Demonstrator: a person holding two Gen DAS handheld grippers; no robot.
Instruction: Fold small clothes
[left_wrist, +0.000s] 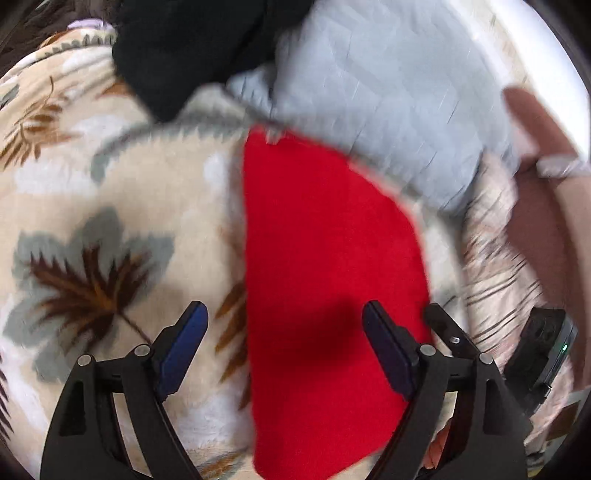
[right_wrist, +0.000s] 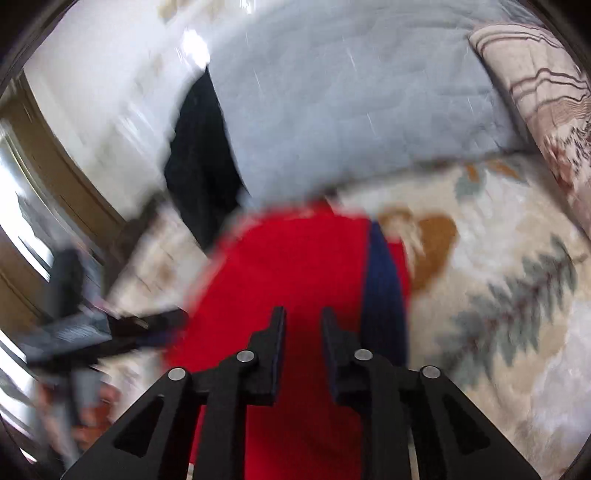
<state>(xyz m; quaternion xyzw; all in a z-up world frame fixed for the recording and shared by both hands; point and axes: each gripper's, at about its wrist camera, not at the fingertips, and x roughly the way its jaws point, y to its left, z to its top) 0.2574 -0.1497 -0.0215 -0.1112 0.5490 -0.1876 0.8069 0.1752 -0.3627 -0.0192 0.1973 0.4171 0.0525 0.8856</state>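
Observation:
A small red garment (left_wrist: 325, 266) lies flat on a floral blanket (left_wrist: 122, 192). In the right wrist view the red garment (right_wrist: 288, 266) shows a dark blue stripe (right_wrist: 382, 291) along its right side. My left gripper (left_wrist: 284, 317) is open and empty, hovering over the garment's near left edge. My right gripper (right_wrist: 303, 317) is over the red garment with its jaws a small gap apart and nothing between them. The right gripper's body also shows at the right of the left wrist view (left_wrist: 461, 343). Both views are motion-blurred.
A light grey quilted cloth (left_wrist: 388, 92) and a black cloth (left_wrist: 184, 48) lie beyond the garment. A striped pillow (right_wrist: 543, 103) lies at the far right. The person's forearm with a wristband (left_wrist: 557, 166) is at the right. White wall and a wooden frame (right_wrist: 66, 162) stand left.

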